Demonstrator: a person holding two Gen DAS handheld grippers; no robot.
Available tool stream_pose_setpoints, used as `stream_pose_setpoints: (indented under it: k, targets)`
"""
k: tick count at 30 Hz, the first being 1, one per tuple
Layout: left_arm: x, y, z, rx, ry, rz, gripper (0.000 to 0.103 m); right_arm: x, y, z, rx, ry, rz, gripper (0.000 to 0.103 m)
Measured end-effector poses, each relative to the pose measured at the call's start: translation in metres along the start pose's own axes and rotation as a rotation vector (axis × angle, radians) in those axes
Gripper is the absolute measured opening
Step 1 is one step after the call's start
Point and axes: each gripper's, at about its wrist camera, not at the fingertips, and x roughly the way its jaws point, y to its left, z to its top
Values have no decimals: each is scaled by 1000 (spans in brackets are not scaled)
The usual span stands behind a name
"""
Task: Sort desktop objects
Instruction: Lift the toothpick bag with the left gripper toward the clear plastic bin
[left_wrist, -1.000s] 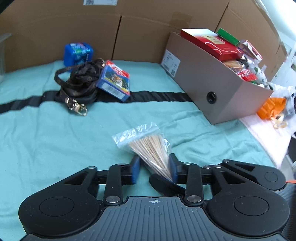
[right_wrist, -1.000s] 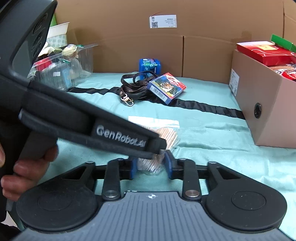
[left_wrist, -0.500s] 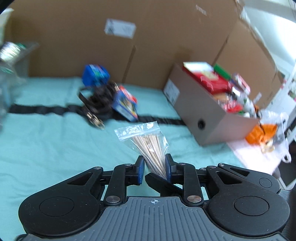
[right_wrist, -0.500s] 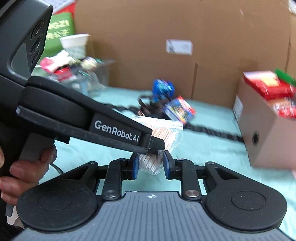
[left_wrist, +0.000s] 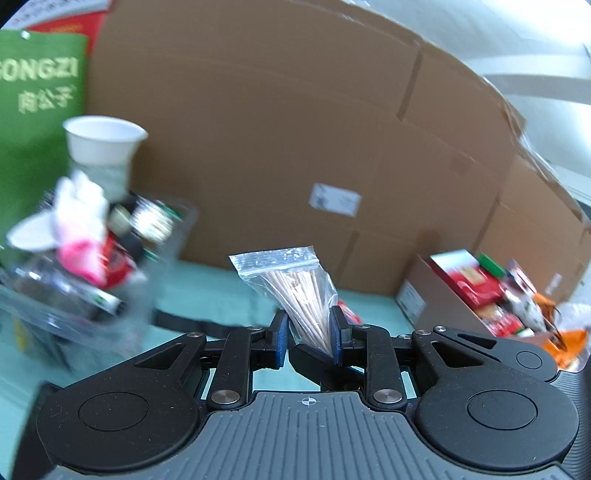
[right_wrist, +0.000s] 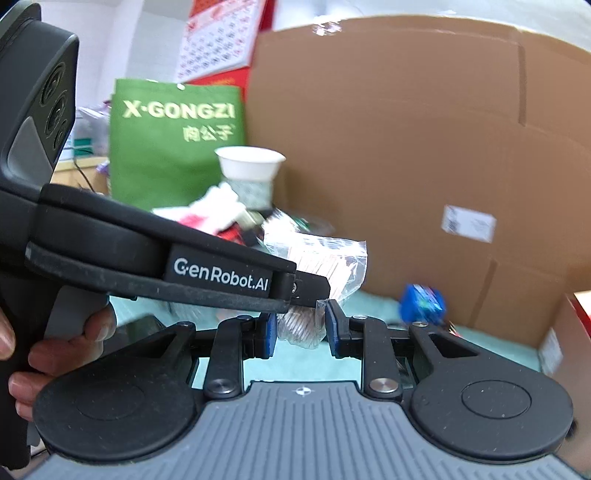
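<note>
Mid-carry, by the look of it: left gripper (left_wrist: 306, 334) clamped on the bag of toothpicks (left_wrist: 295, 284), held aloft over the teal cloth (left_wrist: 207, 284). Right gripper (right_wrist: 298, 329) pinching the same bag's lower end, fingers close about it. Next, likely a swing toward ten o'clock and release over the clear bin (left_wrist: 110, 295), already crammed with packets and a paper cup (left_wrist: 103, 147); cardboard box (left_wrist: 436, 306) at three o'clock holding red packages

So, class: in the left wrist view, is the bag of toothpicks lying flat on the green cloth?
No: the bag of toothpicks stands upright, pinched in the left gripper, above the cloth.
</note>
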Motion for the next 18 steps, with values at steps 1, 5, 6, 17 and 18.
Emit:
stream_pose_setpoints:
  k: [1, 5, 6, 17, 18]
  targets:
    - [-2, 5, 3, 1, -10, 16, 20, 6, 4, 5, -9, -4, 12, 31]
    - [-9, 31, 18, -15, -35, 69, 20, 27, 23, 22, -27, -16, 61, 31]
    - [-12, 40, 22, -25, -39, 78, 20, 33, 27, 27, -30, -20, 73, 31]
    - [-45, 125, 67, -91, -107, 201, 20, 98, 82, 86, -22, -82, 226, 31]
    - [-45, 133, 71, -98, -103, 212, 20, 104, 86, 89, -11, -80, 241, 31]
